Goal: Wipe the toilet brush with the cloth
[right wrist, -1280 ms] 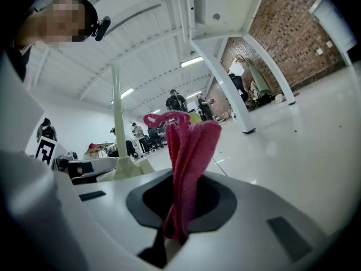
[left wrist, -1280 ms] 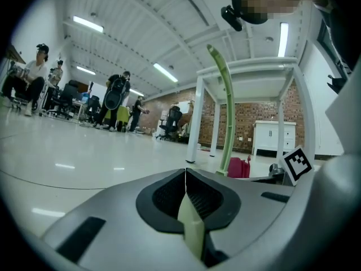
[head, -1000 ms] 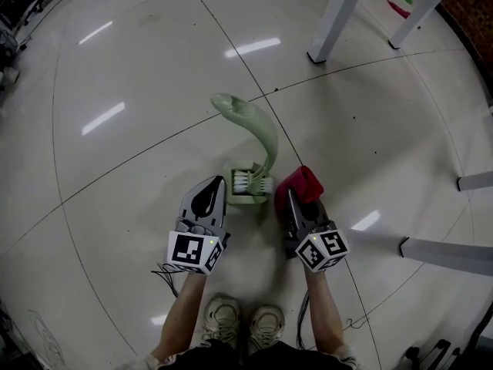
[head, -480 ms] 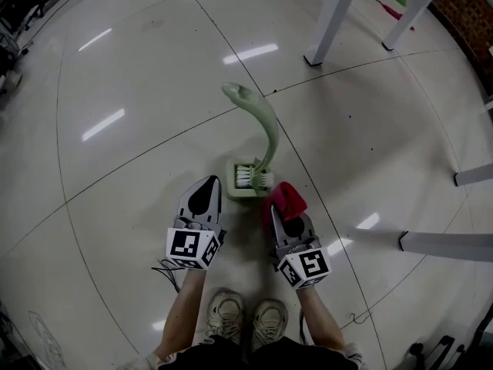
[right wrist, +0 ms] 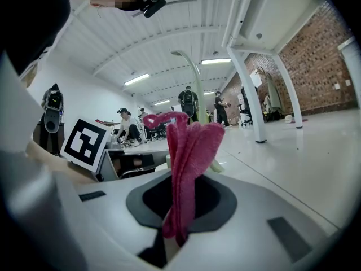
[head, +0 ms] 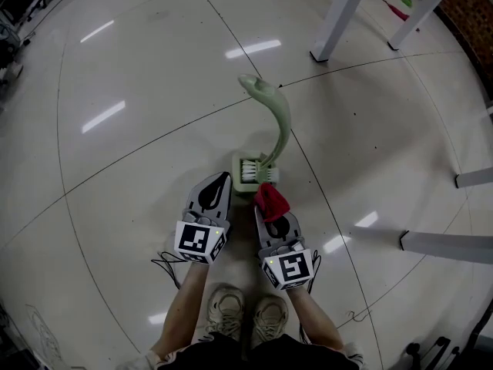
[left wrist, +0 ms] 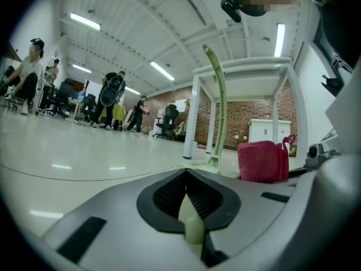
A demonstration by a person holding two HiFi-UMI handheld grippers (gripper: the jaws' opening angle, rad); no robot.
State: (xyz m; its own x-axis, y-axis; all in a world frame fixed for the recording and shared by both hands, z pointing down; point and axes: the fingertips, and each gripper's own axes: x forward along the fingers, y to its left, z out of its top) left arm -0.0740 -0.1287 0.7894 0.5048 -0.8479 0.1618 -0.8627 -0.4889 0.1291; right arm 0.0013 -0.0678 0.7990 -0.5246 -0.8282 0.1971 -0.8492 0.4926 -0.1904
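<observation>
Red cloth [head: 271, 199] clamped in right gripper [head: 269, 213], left gripper [head: 220, 179] closed, empty; approach step, next press cloth against toilet brush [head: 283, 129] handle.

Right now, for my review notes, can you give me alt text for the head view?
Seen from above, the right gripper has its jaws shut on a red cloth close to a pale green toilet brush standing in its holder on a glossy floor. The left gripper, jaws shut, is beside the holder.
</observation>
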